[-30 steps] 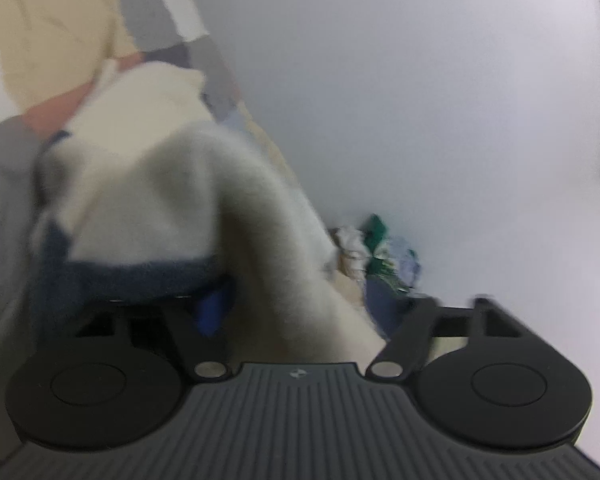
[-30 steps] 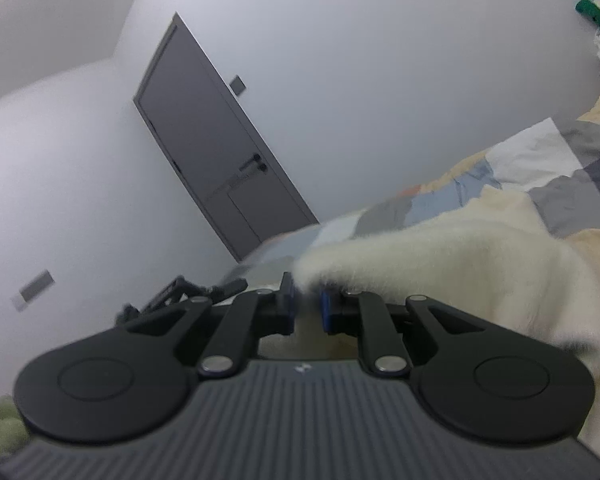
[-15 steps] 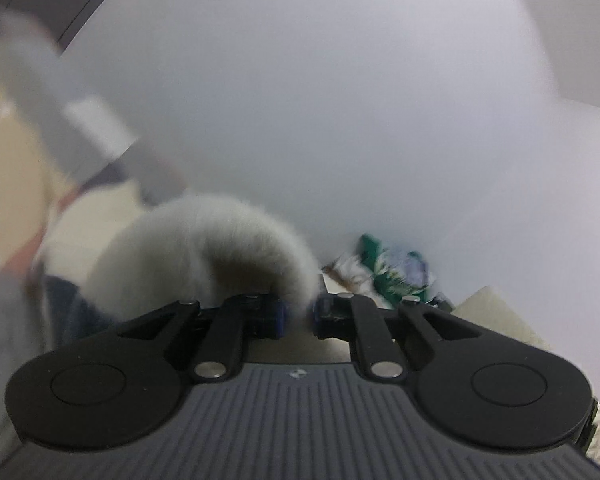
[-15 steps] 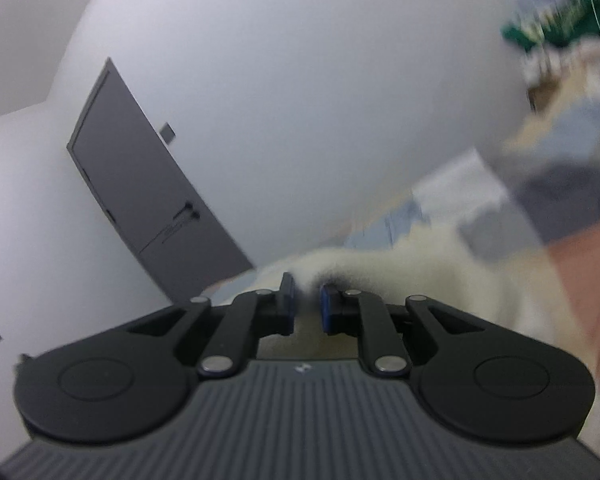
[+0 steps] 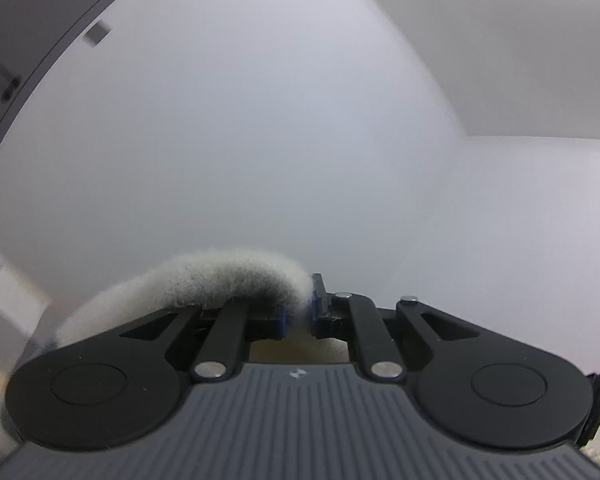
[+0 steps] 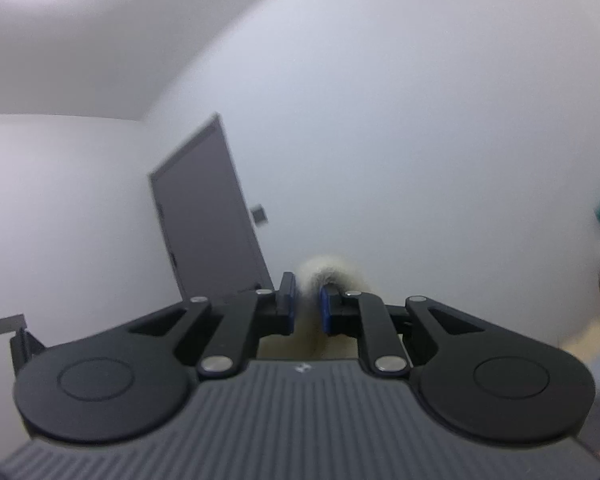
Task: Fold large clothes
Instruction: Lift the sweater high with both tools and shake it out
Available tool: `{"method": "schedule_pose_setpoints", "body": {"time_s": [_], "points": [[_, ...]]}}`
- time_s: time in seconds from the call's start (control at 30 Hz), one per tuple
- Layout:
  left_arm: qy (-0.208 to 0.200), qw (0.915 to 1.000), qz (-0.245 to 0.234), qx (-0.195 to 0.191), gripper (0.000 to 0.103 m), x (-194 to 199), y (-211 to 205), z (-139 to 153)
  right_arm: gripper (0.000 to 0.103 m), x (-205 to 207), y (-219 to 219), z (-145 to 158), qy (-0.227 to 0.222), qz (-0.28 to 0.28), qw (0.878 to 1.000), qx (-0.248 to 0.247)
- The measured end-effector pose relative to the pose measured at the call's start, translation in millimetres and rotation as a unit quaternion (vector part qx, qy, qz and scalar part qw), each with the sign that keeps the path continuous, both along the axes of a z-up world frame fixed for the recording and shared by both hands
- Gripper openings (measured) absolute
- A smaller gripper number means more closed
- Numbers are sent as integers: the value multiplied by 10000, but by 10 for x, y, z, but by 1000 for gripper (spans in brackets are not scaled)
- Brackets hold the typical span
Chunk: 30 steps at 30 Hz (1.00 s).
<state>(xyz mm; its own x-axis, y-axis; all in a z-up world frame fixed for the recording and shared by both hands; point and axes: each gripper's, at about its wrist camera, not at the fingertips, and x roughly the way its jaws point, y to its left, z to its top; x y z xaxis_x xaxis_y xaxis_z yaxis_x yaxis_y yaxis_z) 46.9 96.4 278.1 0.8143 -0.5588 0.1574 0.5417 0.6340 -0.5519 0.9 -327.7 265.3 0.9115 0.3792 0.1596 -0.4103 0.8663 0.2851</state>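
A fluffy cream fleece garment [image 5: 204, 276] is pinched in my left gripper [image 5: 298, 314]; its fuzzy edge arches out of the jaws to the left and hangs down out of sight. My right gripper [image 6: 307, 306] is shut on another part of the same fleece garment [image 6: 326, 270], which curls over the right finger. Both grippers are raised and point at the white wall, so the rest of the garment is hidden below the cameras.
A grey door [image 6: 208, 216] with a wall switch [image 6: 259, 215] stands ahead of the right gripper. The door's edge [image 5: 16, 40] shows at the upper left in the left wrist view. A blurred strip of the patchwork bedding [image 6: 596, 340] shows at the far right.
Both grippers have lifted and tilted upward with the fleece in them. The bed and the clothes pile have dropped out of view, leaving mostly wall and door.
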Motion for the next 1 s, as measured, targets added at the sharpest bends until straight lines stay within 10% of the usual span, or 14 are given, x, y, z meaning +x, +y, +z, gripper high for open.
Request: {"method": "schedule_pose_setpoints", "body": {"time_s": [0.23, 0.37, 0.63, 1.0], "points": [[-478, 9987, -51, 168, 13, 143, 118, 875, 15, 99, 110, 997, -428, -35, 9977, -519], [-301, 9970, 211, 687, 13, 606, -52, 813, 16, 687, 256, 985, 68, -478, 9927, -1106], [1067, 9894, 313, 938, 13, 2286, -336, -729, 16, 2403, -149, -476, 1565, -376, 9858, -481], [2266, 9608, 791, 1387, 13, 4676, -745, -3085, 16, 4692, -203, -2878, 2252, -938, 9685, -497]]}}
